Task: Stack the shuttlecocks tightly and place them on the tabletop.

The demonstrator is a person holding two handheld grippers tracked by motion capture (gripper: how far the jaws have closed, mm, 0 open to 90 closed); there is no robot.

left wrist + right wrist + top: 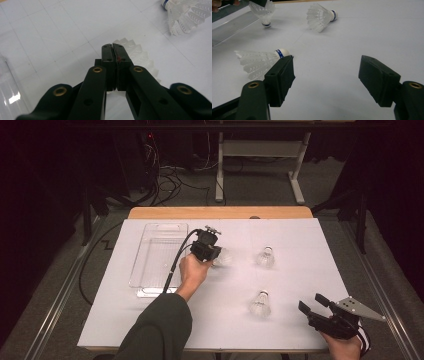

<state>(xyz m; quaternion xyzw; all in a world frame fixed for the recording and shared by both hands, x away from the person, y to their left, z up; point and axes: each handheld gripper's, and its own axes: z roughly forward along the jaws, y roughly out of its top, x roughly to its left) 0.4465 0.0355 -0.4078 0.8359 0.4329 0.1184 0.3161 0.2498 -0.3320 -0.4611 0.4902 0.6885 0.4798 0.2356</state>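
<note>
Left hand-held gripper (216, 256) pinches a shuttlecock (223, 257) above the white table (150, 320); cables (167, 180) beyond.

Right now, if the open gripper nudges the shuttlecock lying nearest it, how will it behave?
The nearest shuttlecock looks very light, so it would probably skid. Lying on its side with a round cork, it would likely roll in a curve. Its thin feathers probably bend easily.

Left claw (113, 47) hides most of the shuttlecock (140, 56).
</note>
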